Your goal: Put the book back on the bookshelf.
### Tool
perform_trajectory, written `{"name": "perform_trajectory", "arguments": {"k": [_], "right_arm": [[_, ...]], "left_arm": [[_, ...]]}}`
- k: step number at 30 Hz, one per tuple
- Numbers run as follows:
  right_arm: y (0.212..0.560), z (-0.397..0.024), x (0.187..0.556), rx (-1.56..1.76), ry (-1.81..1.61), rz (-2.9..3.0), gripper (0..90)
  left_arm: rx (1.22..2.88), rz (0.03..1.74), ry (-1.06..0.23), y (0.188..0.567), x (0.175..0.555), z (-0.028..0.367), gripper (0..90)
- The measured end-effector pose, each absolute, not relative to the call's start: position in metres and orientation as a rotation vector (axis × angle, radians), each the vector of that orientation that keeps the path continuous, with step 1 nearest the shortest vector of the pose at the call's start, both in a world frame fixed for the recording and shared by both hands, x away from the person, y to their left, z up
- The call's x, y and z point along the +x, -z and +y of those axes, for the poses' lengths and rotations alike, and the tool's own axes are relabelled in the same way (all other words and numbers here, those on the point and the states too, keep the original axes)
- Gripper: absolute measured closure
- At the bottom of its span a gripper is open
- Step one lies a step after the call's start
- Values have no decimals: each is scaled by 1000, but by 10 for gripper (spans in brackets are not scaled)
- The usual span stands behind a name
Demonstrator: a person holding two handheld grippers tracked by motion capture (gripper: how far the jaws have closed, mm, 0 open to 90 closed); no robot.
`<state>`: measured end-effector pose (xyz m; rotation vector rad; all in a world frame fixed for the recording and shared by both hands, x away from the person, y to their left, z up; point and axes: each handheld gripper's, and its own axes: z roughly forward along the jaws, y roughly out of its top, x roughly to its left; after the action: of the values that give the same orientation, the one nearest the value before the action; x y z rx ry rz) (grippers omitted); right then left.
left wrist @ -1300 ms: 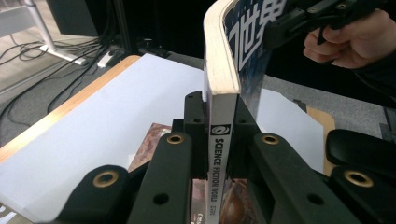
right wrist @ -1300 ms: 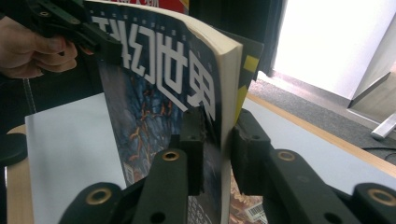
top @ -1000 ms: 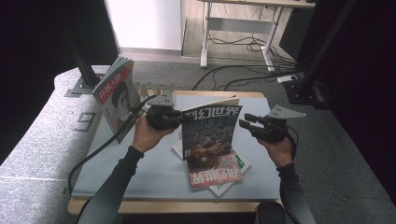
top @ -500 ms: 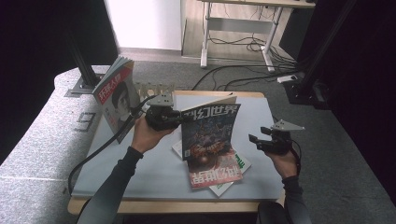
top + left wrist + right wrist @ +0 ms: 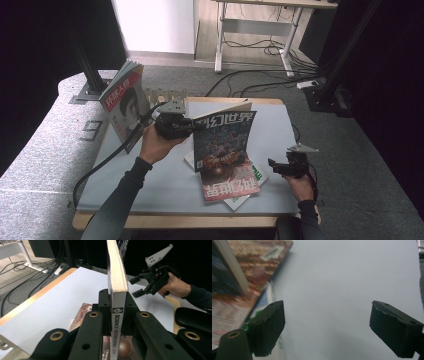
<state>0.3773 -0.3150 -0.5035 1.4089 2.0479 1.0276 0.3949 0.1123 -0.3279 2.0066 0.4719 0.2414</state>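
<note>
Holding a magazine (image 5: pixel 223 137) upright by its spine, my left gripper (image 5: pixel 192 126) pinches it above the desk's (image 5: pixel 150 185) middle. My right gripper (image 5: pixel 274 167), jaws just spread and empty, hovers near the right edge, magazine to its left.

upright magazine (image 5: pixel 223 137) above flat magazines (image 5: pixel 231 182), table (image 5: pixel 280 130)

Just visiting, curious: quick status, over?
Left gripper clamps upright magazine by spine. Right gripper open, empty, jaws just widened. Nothing blocking.
</note>
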Motion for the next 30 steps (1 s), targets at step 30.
{"name": "perform_trajectory", "arguments": {"k": [30], "right_arm": [[538, -317, 380, 1482, -885, 2068, 0]], "left_arm": [[1966, 542, -229, 317, 397, 122, 824]]}}
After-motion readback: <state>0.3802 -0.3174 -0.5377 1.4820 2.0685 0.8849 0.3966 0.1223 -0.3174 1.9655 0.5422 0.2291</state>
